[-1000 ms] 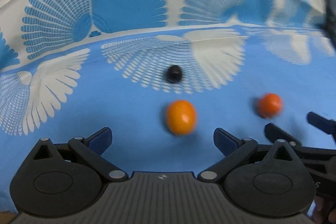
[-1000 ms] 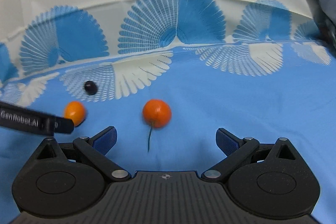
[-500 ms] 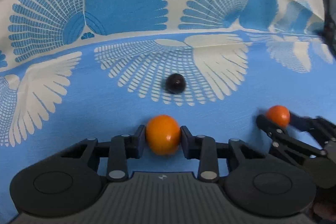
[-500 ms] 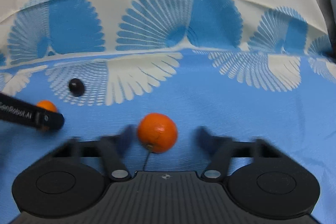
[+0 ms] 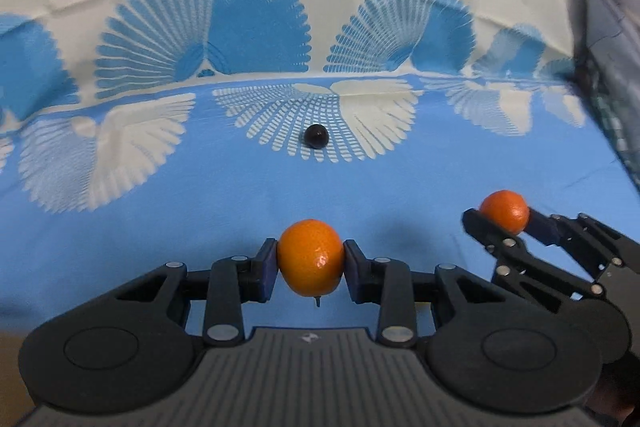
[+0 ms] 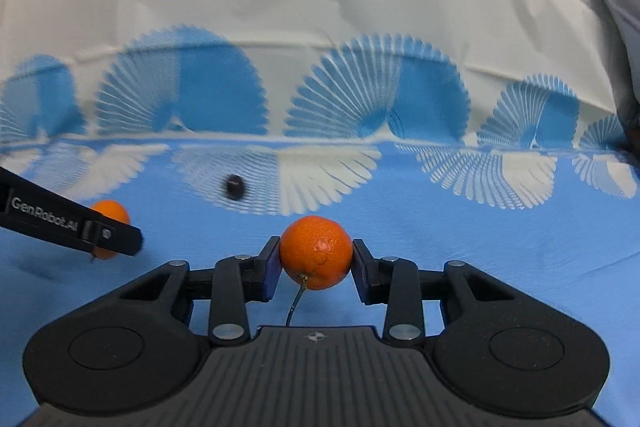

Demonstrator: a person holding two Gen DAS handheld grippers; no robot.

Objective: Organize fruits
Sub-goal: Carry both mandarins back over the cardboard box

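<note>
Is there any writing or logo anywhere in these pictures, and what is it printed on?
"GenRobot.AI": white lettering on the side of the left gripper's black finger, seen at the left edge of the right wrist view.
A small emblem sits on each gripper's ribbed grey body, with no letters to read.
The fruits and the blue and white tablecloth carry no words or numbers.

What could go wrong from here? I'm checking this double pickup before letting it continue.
1. The left gripper pinches its small round orange fruit only at the sides, nothing beneath it; a jolt might drop it onto the blue patterned cloth.
2. The right gripper holds the stemmed orange fruit the same way; squeezing could bruise it.
3. The small dark round fruit lies loose and might roll if the cloth is tugged.
</note>
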